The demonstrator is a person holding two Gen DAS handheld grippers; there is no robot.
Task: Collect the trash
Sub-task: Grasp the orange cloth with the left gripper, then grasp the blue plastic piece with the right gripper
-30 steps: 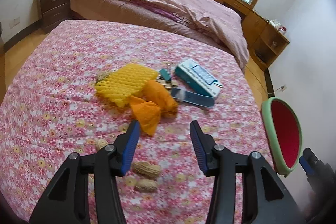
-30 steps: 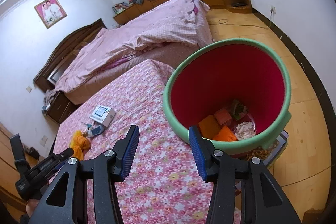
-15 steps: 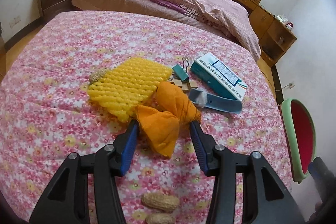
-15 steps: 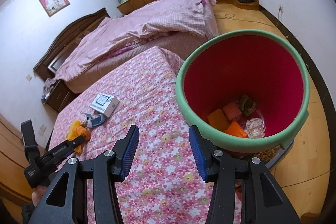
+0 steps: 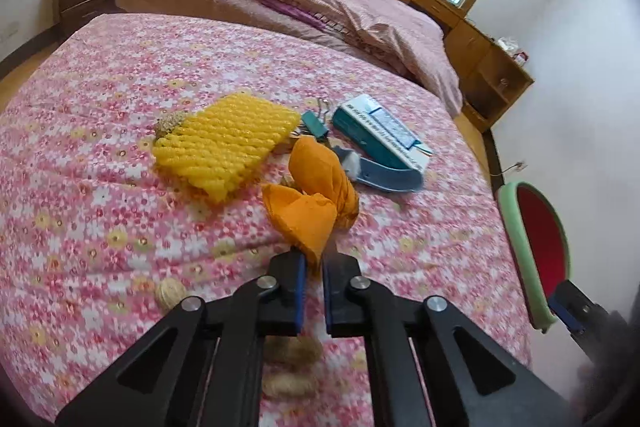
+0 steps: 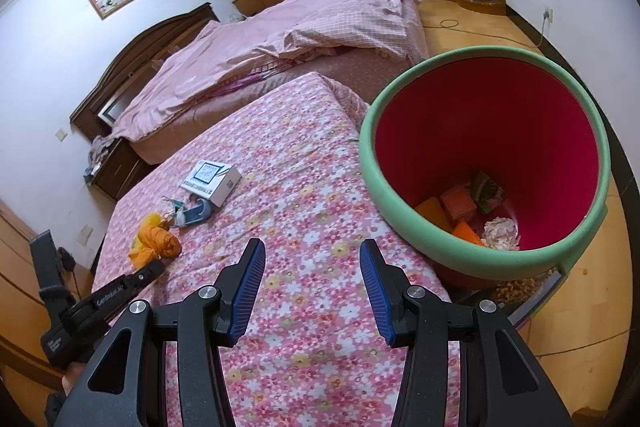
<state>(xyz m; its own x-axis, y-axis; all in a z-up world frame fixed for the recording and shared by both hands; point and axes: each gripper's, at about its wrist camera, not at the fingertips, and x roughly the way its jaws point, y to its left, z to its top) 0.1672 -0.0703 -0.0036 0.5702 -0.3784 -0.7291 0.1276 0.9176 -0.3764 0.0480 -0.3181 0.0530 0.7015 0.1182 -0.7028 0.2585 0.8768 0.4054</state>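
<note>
My left gripper (image 5: 314, 265) is shut on the near corner of a crumpled orange wrapper (image 5: 312, 195) that lies on the pink floral bed; it also shows in the right wrist view (image 6: 154, 245). A yellow foam net (image 5: 224, 143) lies just left of the wrapper. Peanuts (image 5: 170, 293) lie by my left fingers. My right gripper (image 6: 312, 285) is open and empty above the bed, left of the red bin with a green rim (image 6: 376, 187), which holds trash. The bin also shows at the right in the left wrist view (image 5: 516, 251).
A teal and white box (image 5: 380, 135), a blue strap (image 5: 384, 179) and a teal binder clip (image 5: 314, 125) lie behind the wrapper. A second bed with a pink quilt (image 5: 320, 3) stands beyond. Wooden floor (image 6: 592, 291) lies right of the bin.
My left gripper moved forward to the orange wrapper and closed on its near corner. My right gripper stayed open and shifted slightly beside the bin.
</note>
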